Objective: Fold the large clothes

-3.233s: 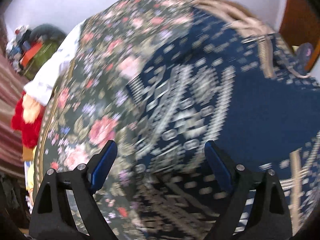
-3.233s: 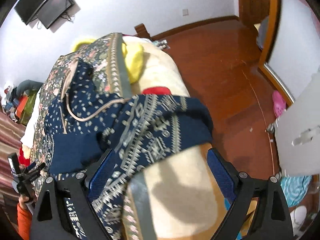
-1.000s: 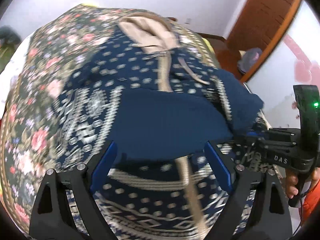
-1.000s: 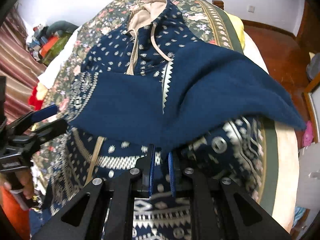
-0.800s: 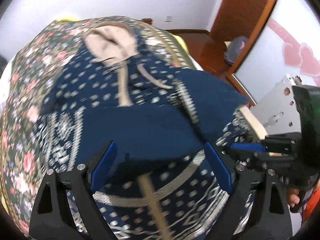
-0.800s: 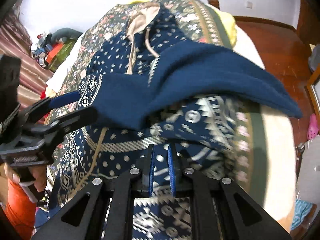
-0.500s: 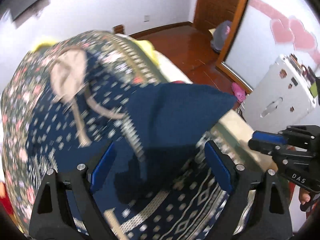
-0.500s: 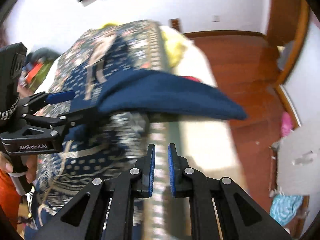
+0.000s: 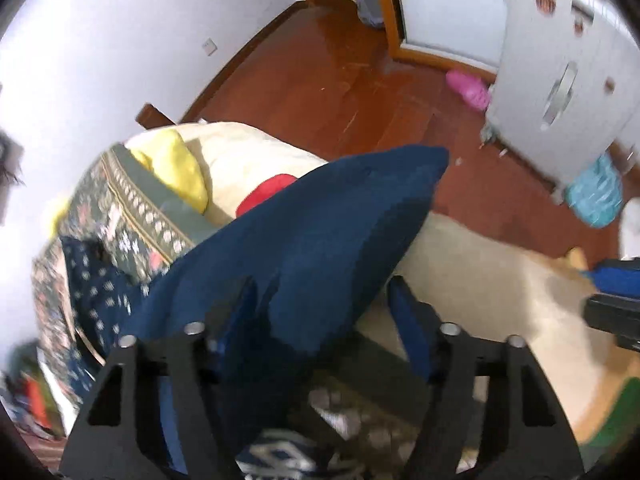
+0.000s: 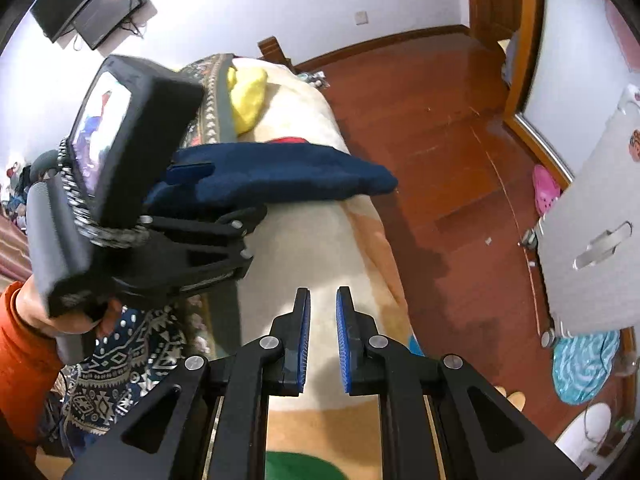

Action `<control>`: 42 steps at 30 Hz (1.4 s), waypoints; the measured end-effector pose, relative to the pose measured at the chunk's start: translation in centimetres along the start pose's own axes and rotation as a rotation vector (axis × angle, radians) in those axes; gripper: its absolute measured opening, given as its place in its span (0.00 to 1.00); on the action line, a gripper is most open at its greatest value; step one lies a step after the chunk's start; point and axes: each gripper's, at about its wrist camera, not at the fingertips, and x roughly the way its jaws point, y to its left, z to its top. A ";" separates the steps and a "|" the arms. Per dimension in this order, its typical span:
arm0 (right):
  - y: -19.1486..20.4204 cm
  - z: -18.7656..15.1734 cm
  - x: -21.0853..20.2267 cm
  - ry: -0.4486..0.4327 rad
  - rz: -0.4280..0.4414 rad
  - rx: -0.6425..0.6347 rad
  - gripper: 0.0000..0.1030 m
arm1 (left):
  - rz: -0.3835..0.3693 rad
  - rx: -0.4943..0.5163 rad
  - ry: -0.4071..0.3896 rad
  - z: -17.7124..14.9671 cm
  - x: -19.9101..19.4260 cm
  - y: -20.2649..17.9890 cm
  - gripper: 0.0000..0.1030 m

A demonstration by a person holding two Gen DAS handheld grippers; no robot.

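Navy patterned hooded pullover (image 9: 100, 292) lies spread across the floral bed cover (image 9: 132, 216), and its plain dark-blue fleece sleeve (image 9: 320, 232) sticks out past the cream blanket edge of the bed (image 10: 312, 264). Looks like the sleeve-folding step. Left tongs (image 9: 320, 304) have just been closing, sleeve between them, though I can't tell if they're pinching yet. Right tongs (image 10: 322, 334) are together, holding nothing. Next move, I'd guess: grip firmly, then carry that sleeve back over the body.

Sleeve (image 9: 320, 240) blocks left; cream blanket (image 10: 312, 248) clear.
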 end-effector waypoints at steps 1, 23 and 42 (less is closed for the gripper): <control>0.1 0.0 0.3 0.005 0.000 -0.004 0.09 | 0.017 0.015 0.005 -0.1 0.4 -0.3 0.51; 10.7 1.7 0.6 -0.026 0.082 -0.212 0.09 | 0.027 -0.378 -0.233 -12.5 -12.3 16.8 0.04; 19.6 -0.4 7.8 -0.016 -0.262 -0.549 0.09 | -0.051 -0.651 -0.057 -34.3 -4.1 20.0 0.47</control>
